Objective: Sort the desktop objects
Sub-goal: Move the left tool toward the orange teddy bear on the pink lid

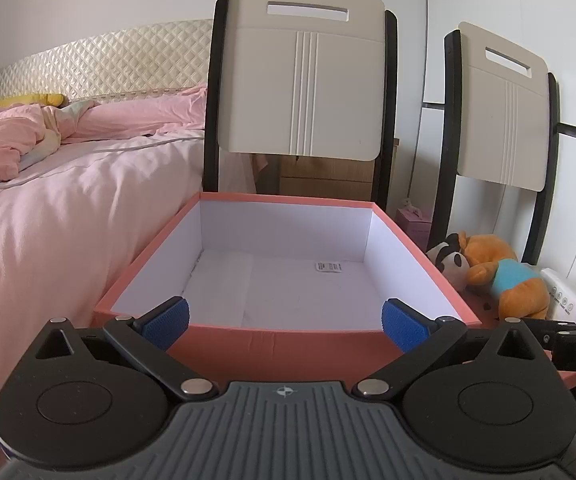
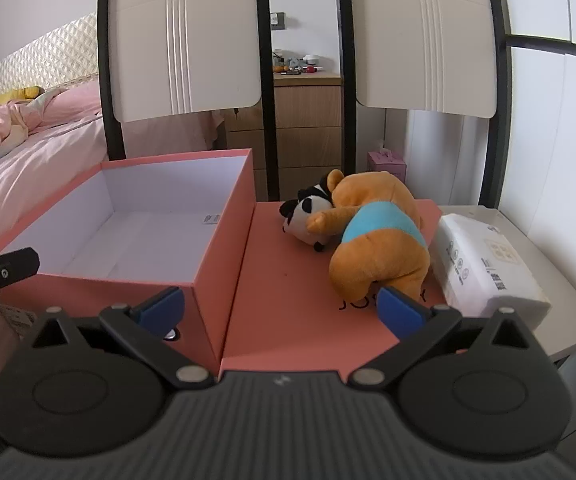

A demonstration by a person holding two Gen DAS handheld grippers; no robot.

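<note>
Left gripper: blue pads spread wide, holding nothing, at the near rim of the open salmon-pink cardboard box.
Box interior: bare but for a sticker.
Right gripper: wide open, empty.
Orange plush bear: on the pink lid right of the box, long axis near-far, head pointing far-left over the panda plush.
White tissue pack: just right of the bear, long axis near-far.
Progress: toys and pack lie outside the box, unsorted.

The left gripper is held level, its two blue-padded fingers spread wide with nothing between them; the right gripper sits alongside, its jaws equally wide and empty, each tool's black finger edging into the other's side view
</note>
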